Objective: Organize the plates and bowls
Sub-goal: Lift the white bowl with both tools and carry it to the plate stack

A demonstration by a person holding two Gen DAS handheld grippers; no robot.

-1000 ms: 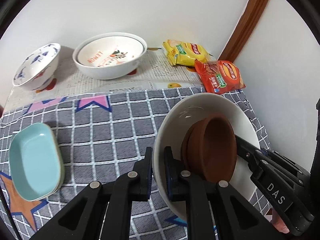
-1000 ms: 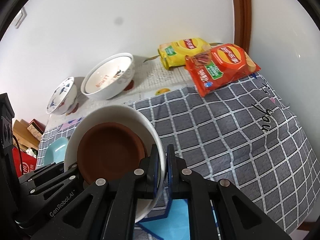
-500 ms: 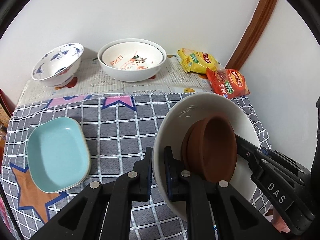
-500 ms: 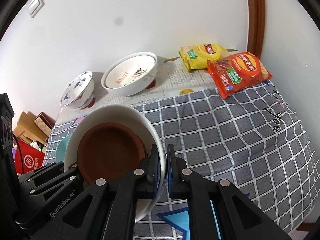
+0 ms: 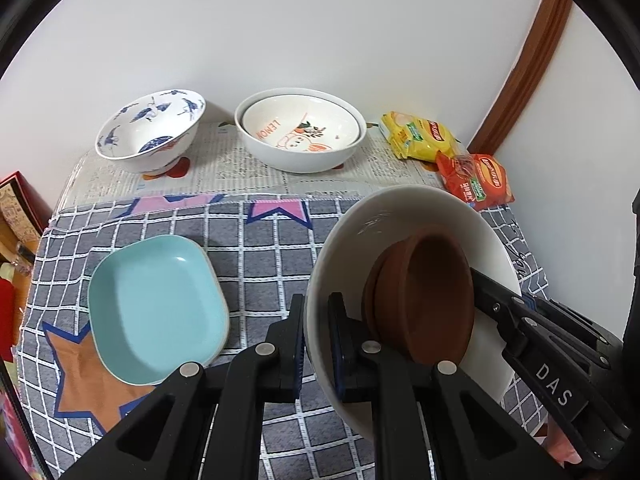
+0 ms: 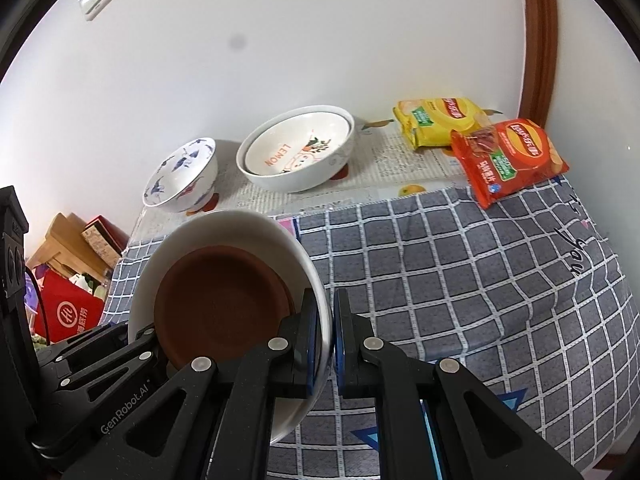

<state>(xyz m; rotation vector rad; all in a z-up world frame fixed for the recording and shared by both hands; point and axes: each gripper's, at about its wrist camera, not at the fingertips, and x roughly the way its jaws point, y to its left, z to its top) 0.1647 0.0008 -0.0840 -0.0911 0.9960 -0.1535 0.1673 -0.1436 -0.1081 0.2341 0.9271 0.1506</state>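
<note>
Left wrist: both tools stay clamped on white bowl (image 5: pixel 400 216) rim; teal dish (image 5: pixel 156 308) now fully visible.

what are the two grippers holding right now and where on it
Both hold the white bowl by its rim: the left gripper and right gripper pinch opposite sides. A brown dish sits inside it.

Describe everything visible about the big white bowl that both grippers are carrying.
The white bowl looks like glossy glazed ceramic, round and deep, held tilted above the checked cloth. A brown dish lies inside it. The left gripper and right gripper each pinch its rim on opposite sides.
</note>
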